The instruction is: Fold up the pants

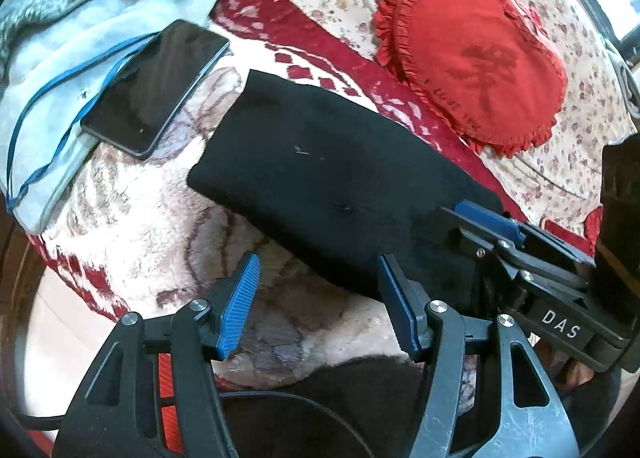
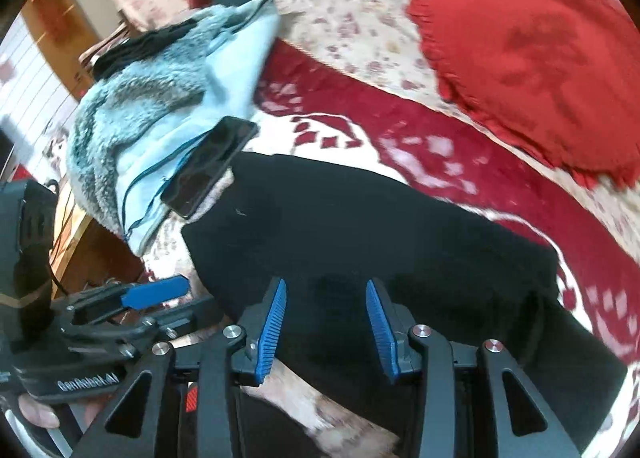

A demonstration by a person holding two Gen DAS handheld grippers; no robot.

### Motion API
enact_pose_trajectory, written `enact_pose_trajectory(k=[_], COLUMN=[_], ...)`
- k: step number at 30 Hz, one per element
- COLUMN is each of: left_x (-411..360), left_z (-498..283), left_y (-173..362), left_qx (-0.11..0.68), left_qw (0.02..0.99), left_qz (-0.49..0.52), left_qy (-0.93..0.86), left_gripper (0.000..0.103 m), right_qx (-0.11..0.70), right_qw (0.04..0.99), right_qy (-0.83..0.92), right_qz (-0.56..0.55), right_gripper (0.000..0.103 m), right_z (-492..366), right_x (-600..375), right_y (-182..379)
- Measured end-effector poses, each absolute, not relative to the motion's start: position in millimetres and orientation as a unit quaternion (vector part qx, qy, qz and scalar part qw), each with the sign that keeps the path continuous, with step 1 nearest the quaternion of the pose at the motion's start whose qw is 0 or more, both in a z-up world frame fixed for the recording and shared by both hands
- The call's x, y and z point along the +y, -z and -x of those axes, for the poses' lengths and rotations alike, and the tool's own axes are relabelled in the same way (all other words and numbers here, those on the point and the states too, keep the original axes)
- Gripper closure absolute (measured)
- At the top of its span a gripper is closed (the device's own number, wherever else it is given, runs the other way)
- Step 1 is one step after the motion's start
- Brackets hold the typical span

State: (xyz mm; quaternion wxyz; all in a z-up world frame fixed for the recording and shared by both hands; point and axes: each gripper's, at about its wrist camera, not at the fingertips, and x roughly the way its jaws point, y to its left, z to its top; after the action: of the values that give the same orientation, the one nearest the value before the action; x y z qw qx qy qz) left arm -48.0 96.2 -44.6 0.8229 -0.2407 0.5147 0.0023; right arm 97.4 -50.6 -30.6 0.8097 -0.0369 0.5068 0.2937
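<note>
My left gripper (image 1: 318, 302) and right gripper (image 2: 326, 328) both gape empty over the folded black pants (image 1: 332, 194) on the blanket (image 1: 132, 226).

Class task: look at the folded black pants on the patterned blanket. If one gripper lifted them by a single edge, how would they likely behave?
The folded black fabric pants would probably droop and unfold, since they are soft cloth lying in loose layers. They look light, barely denting the plush red and cream blanket. Their matte, slightly fuzzy surface suggests they would not slip easily.

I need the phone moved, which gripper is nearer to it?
Left. The left gripper sits nearer the phone; the right gripper is farther along the black pants.
</note>
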Motion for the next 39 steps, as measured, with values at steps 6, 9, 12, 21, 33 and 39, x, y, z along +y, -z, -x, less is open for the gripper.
enact_pose_trajectory(k=[6, 9, 12, 21, 33, 39], left_x=[121, 129, 134, 135, 131, 130], left_z=[58, 60, 58, 44, 27, 23], left_y=[52, 57, 62, 70, 82, 82], left_qx=[0.501, 0.498, 0.498, 0.496, 0.488, 0.486], left_qw=[0.814, 0.811, 0.806, 0.798, 0.793, 0.795], left_qz=[0.293, 0.304, 0.319, 0.341, 0.362, 0.360], left_qy=[-0.015, -0.030, -0.037, -0.040, -0.037, -0.046], left_gripper=[0.034, 0.034, 0.034, 0.034, 0.014, 0.013], right_qx=[0.507, 0.504, 0.502, 0.497, 0.501, 0.510], right_qw=[0.800, 0.799, 0.795, 0.785, 0.747, 0.747], right_qy=[-0.314, -0.321, -0.333, -0.361, -0.410, -0.415], right_qz=[0.058, 0.060, 0.065, 0.077, 0.148, 0.095], right_gripper=[0.057, 0.056, 0.055, 0.054, 0.053, 0.053], right_z=[-112, -122, -134, -166, -204, -210], right_x=[-21, -10, 4, 36, 83, 77], right_y=[31, 30, 31, 38, 76, 94])
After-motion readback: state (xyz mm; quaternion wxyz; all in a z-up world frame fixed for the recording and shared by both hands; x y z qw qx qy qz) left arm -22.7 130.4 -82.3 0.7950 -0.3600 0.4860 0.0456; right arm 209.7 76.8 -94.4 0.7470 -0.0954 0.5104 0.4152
